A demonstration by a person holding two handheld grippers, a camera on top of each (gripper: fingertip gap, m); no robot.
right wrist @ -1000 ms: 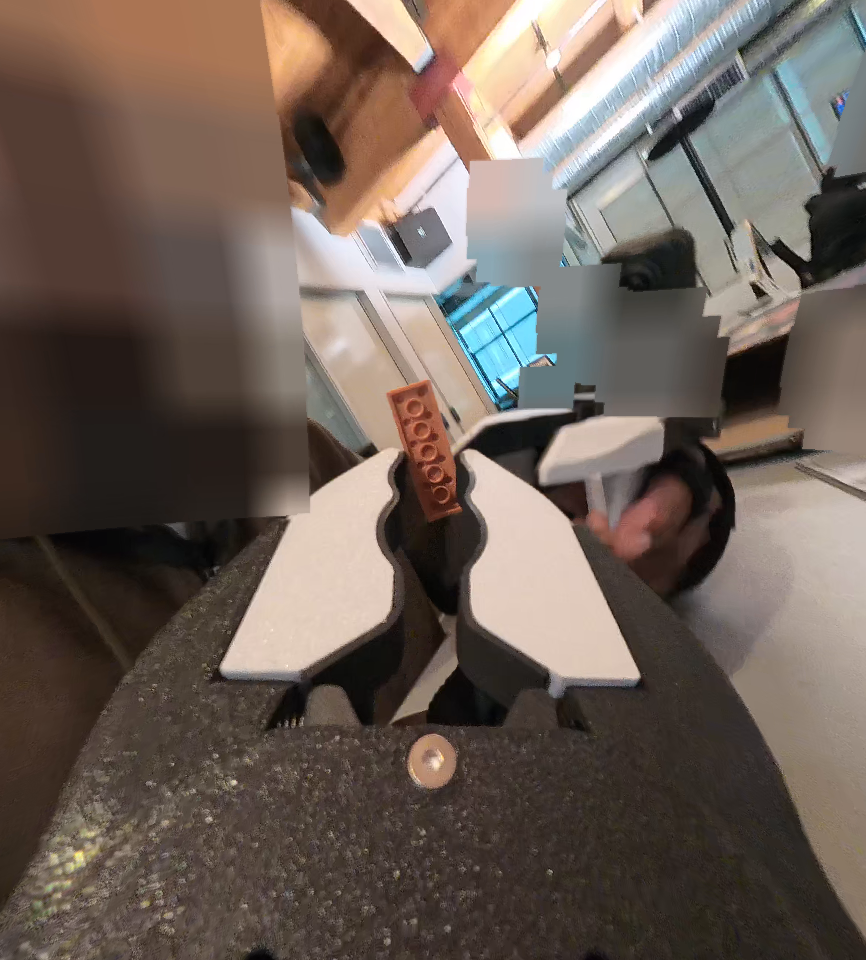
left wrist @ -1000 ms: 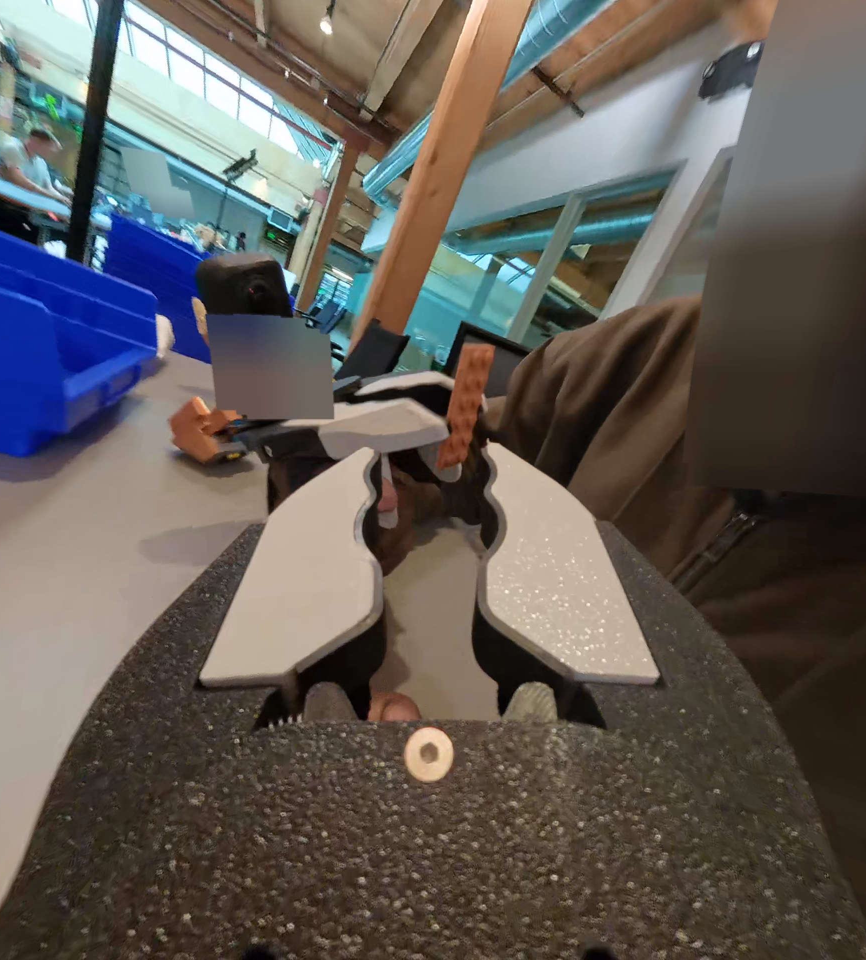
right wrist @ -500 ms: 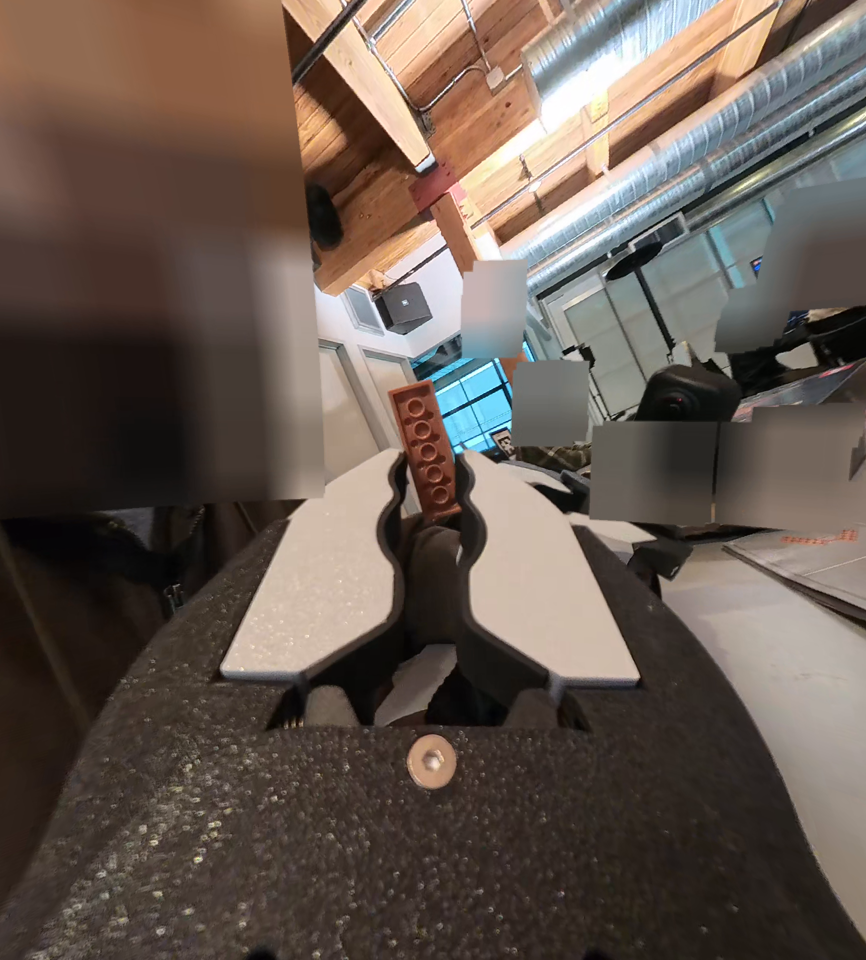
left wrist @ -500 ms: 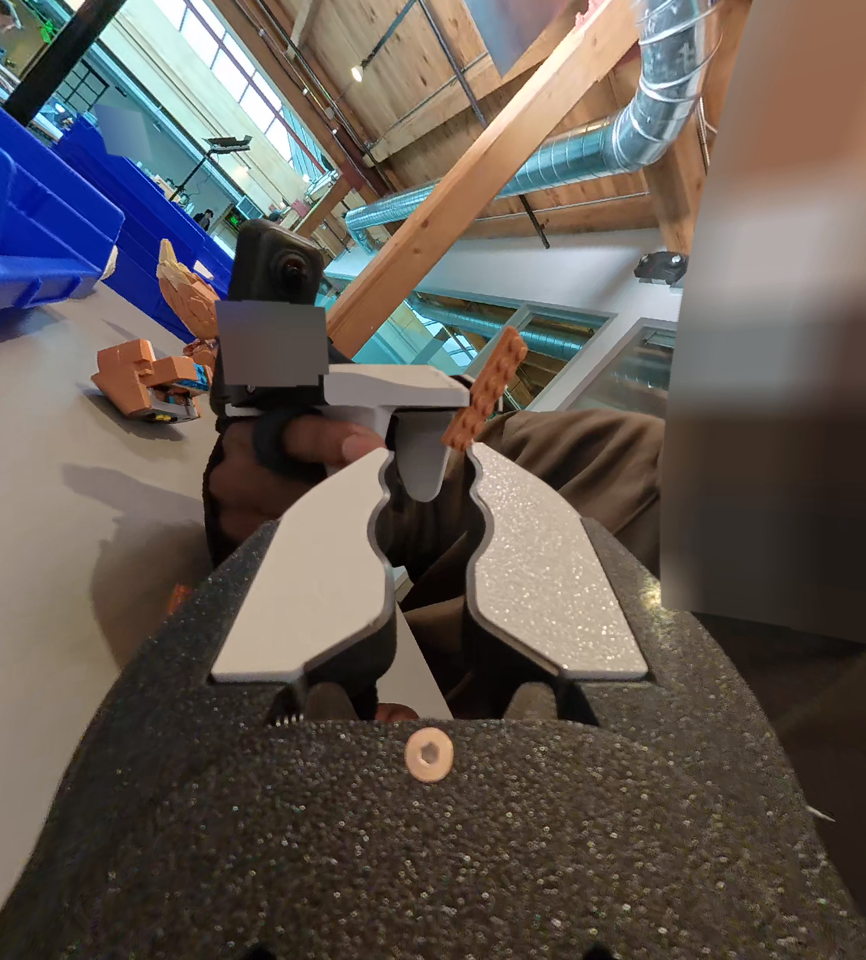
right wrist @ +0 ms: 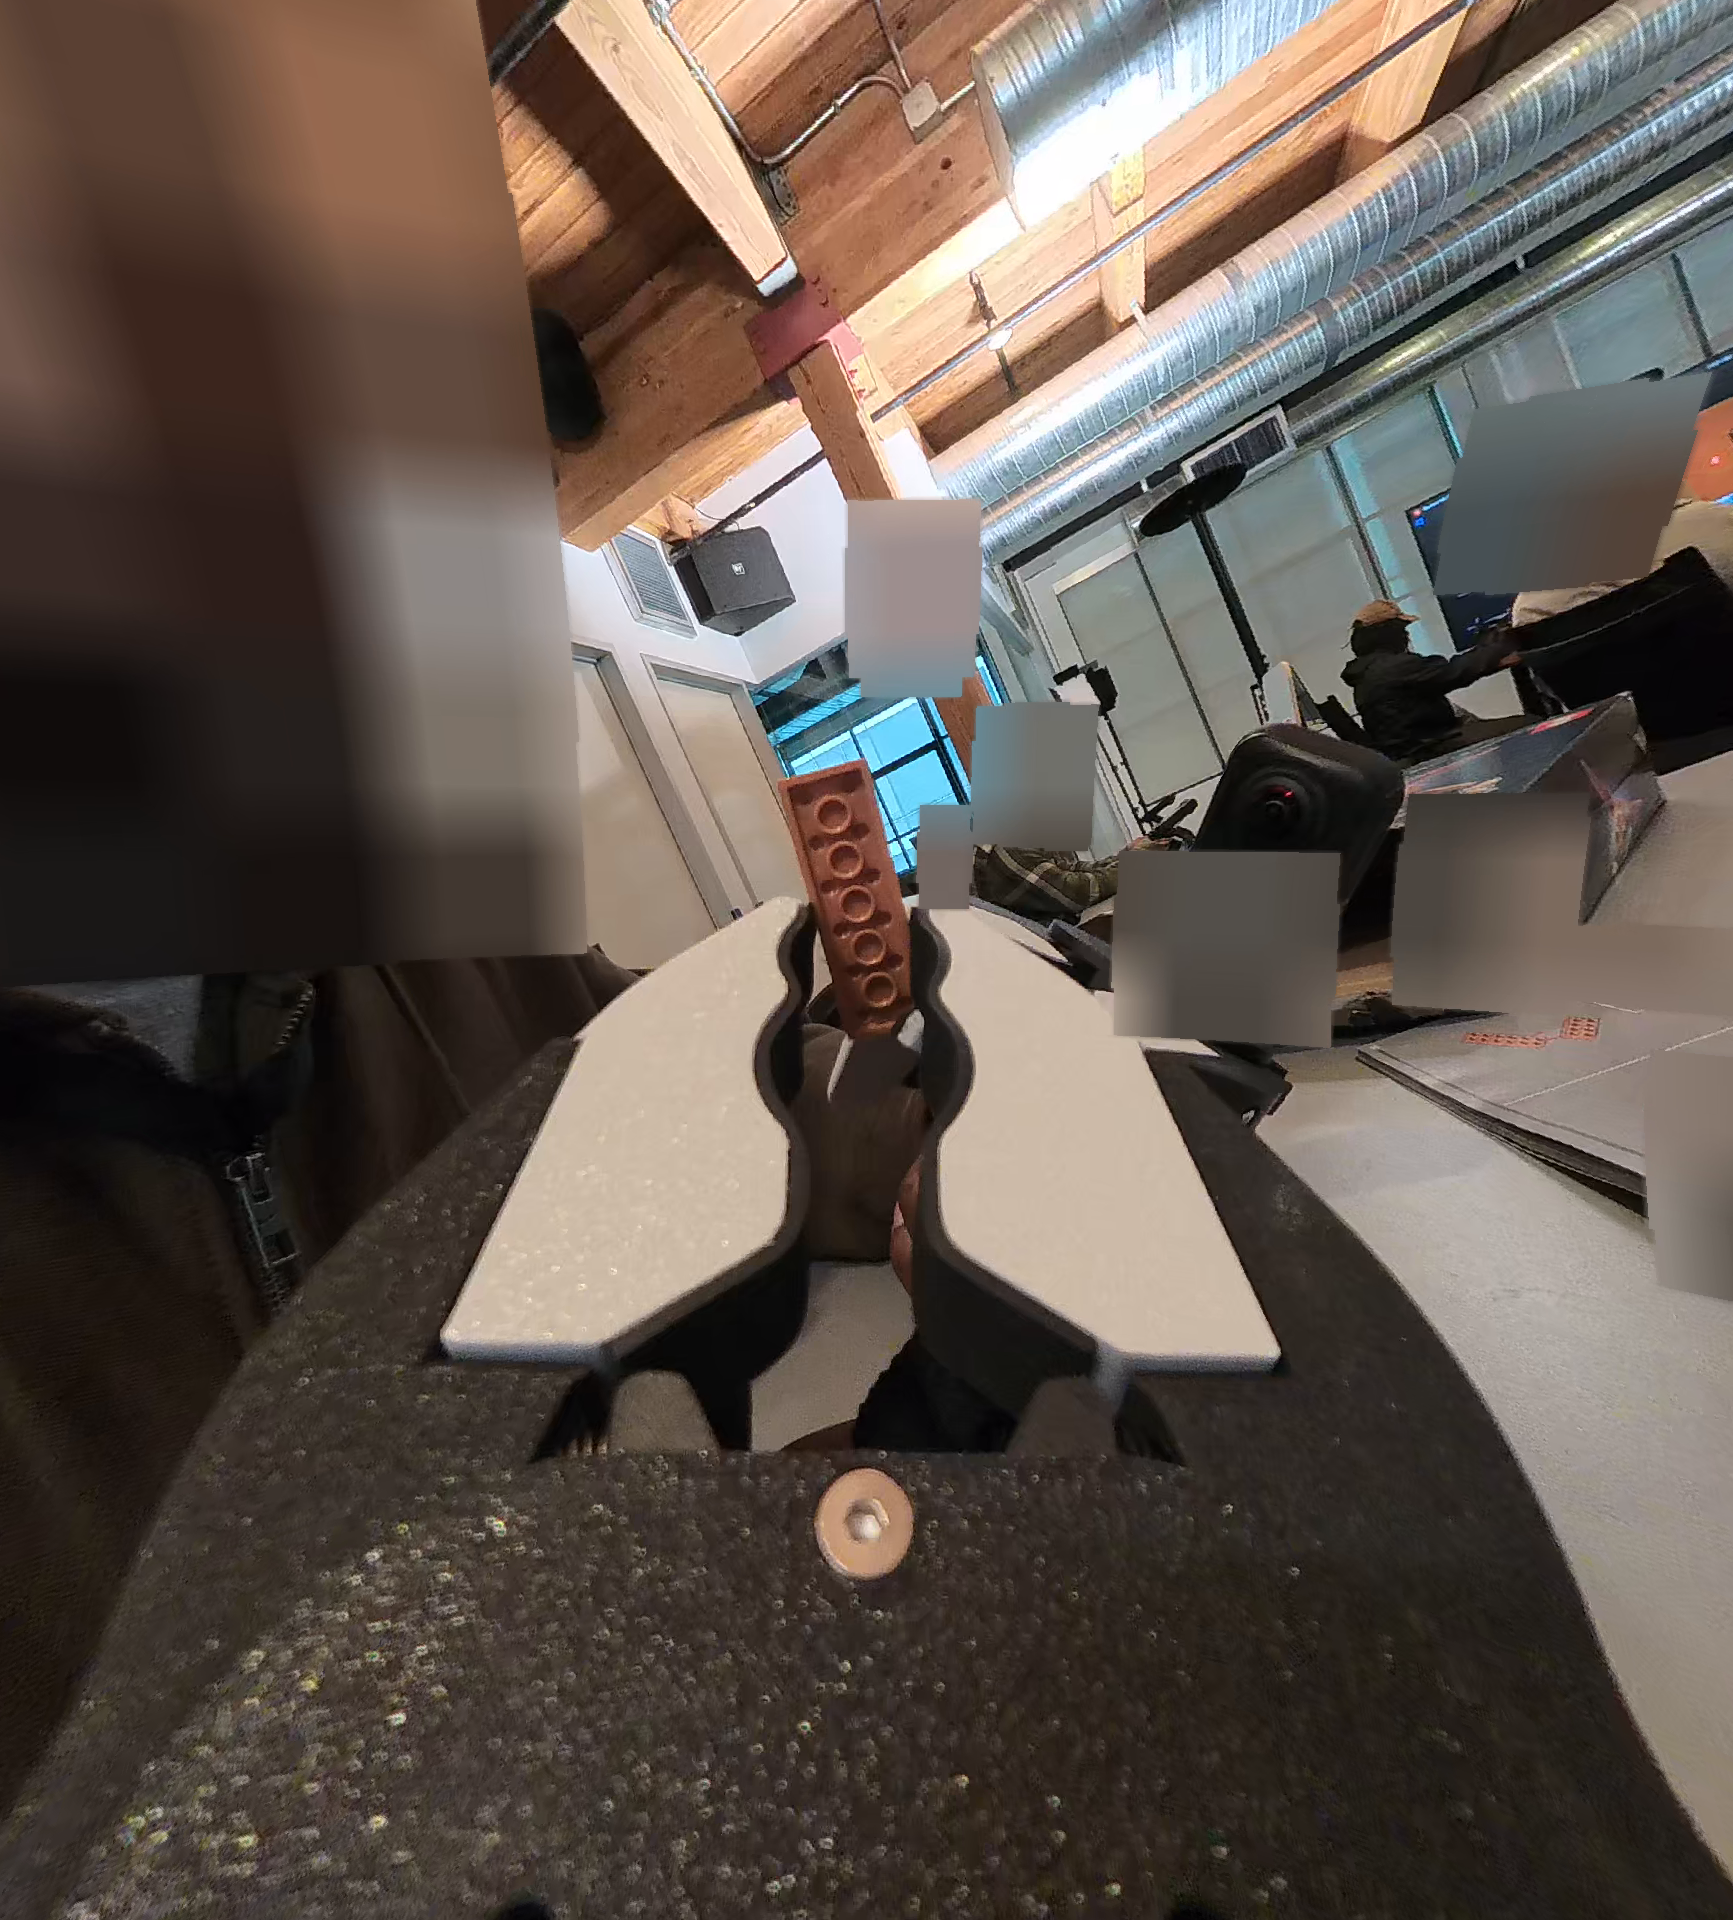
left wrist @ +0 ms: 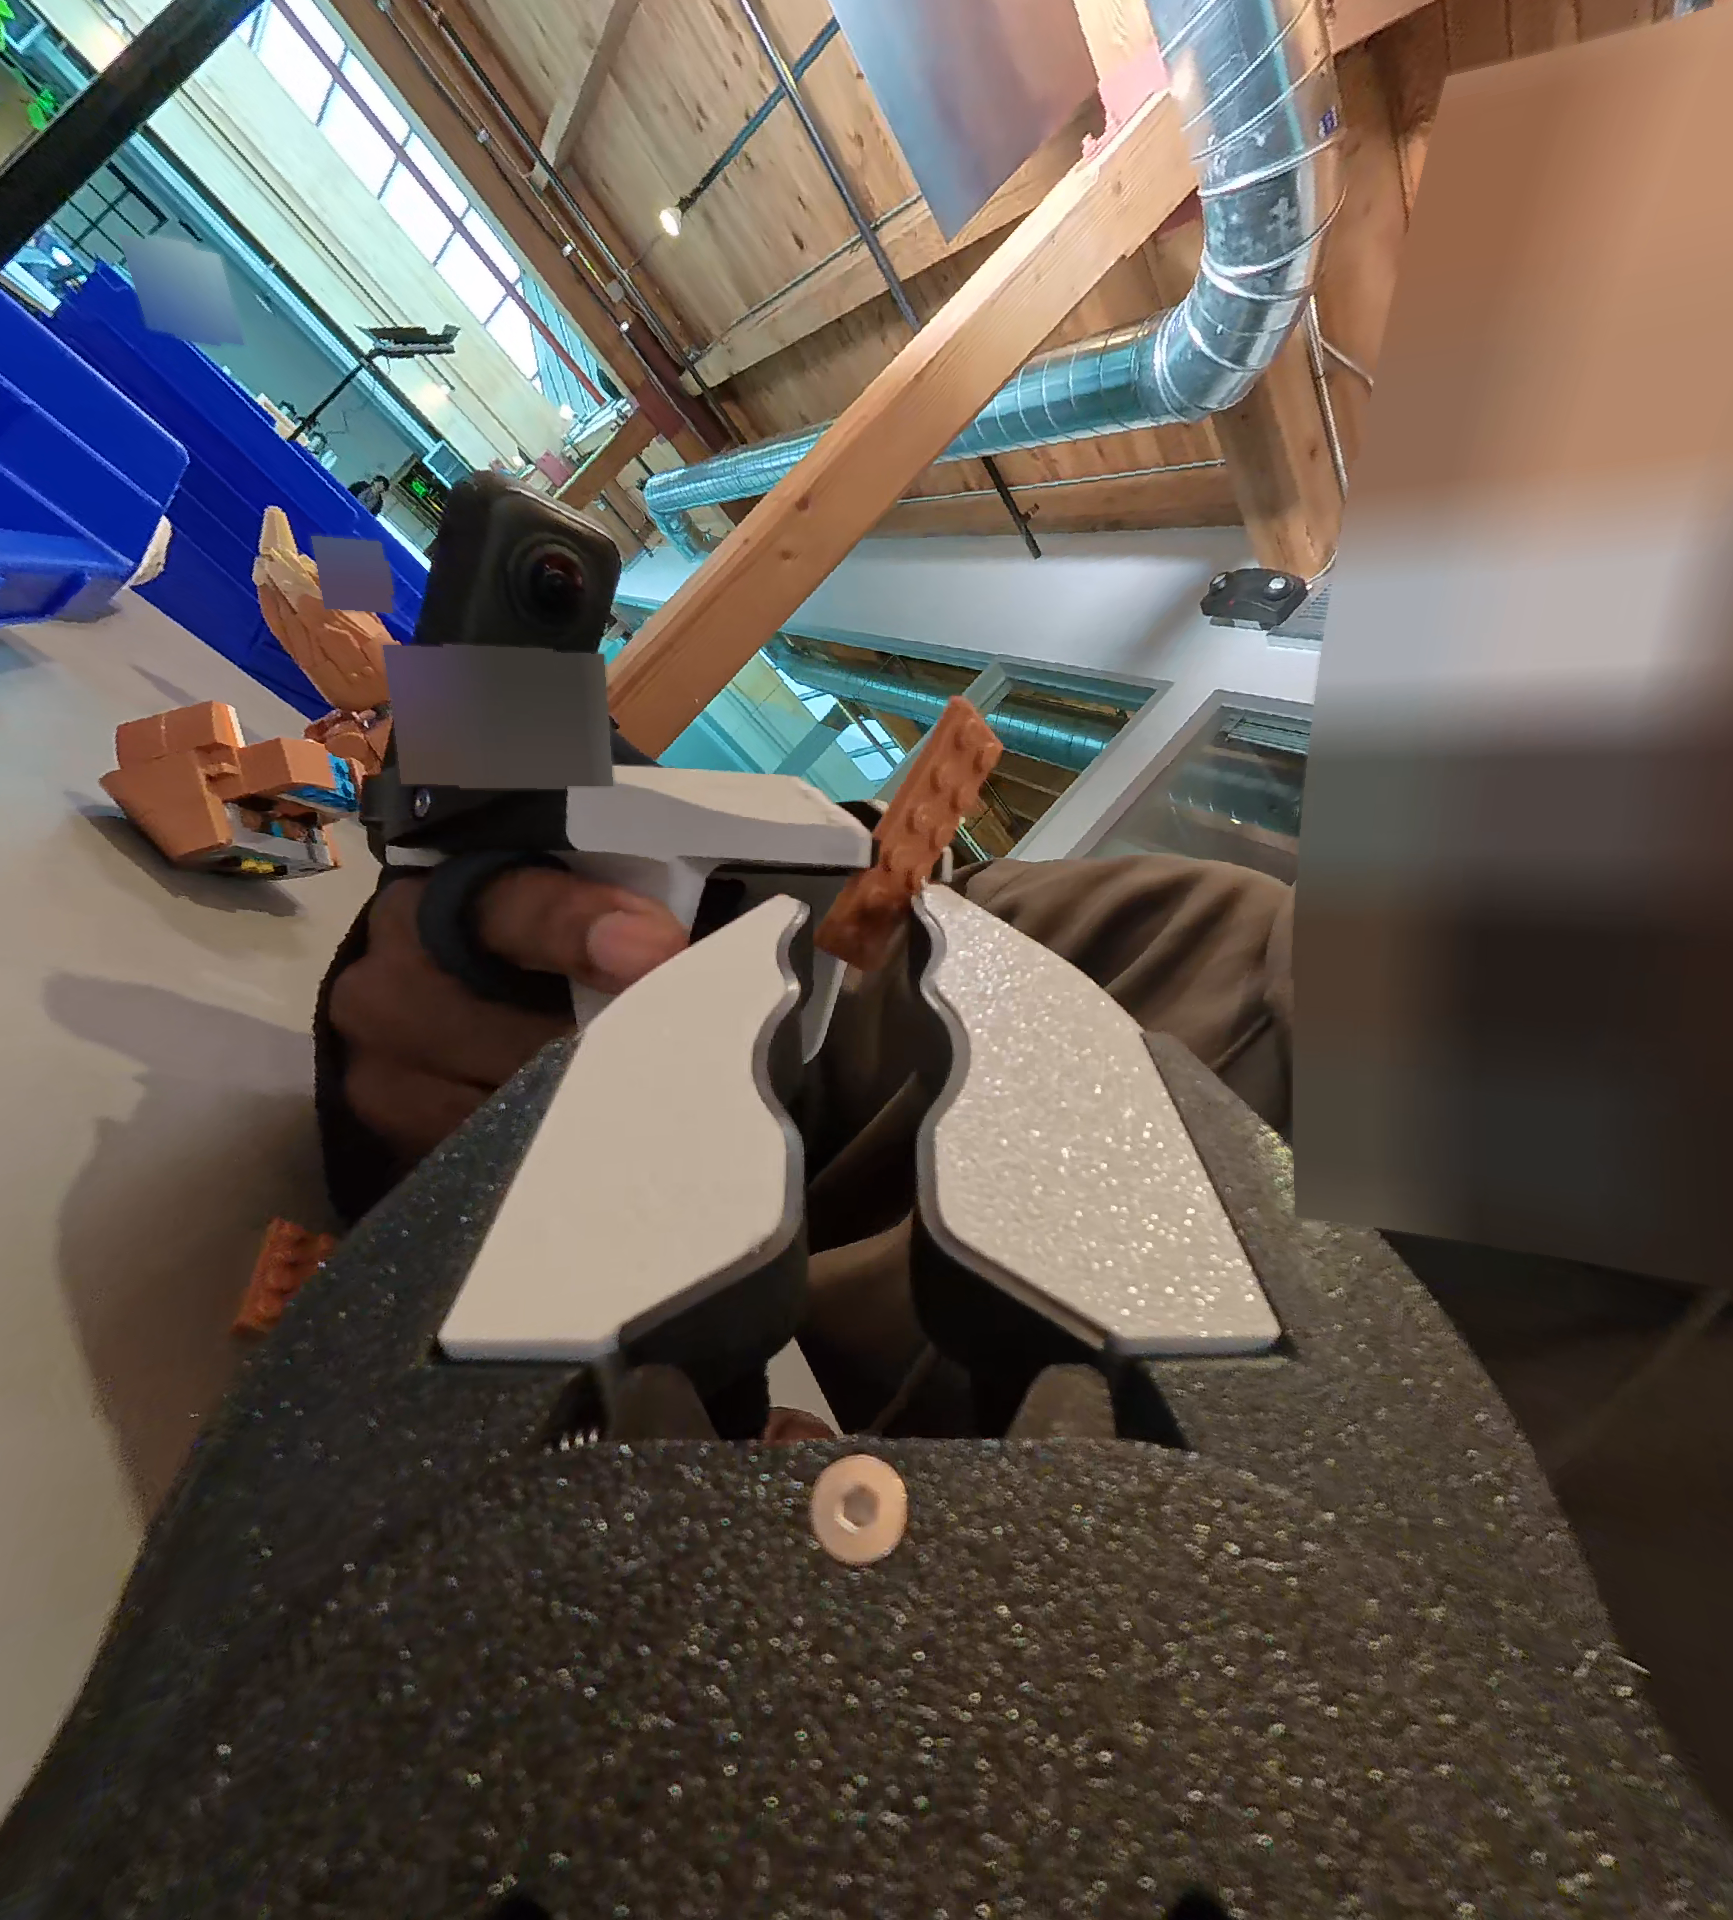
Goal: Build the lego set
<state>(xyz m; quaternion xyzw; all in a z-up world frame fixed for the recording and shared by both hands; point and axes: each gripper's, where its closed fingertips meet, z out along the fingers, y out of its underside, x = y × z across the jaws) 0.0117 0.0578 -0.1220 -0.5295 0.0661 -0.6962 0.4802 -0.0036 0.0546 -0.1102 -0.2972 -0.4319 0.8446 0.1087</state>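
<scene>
Right gripper [right wrist: 857, 961] has its jaws clamped on a brown plate [right wrist: 851, 904], held up off the counter [left wrist: 31, 987]. Left gripper [left wrist: 857, 935] sits close by, jaws a bit apart, empty I think. A partly built model [left wrist: 218, 795] lies on the counter, so plenty's left.

Brown studded lego plate [right wrist: 857, 914] upright, pinched at its lower end.
</scene>
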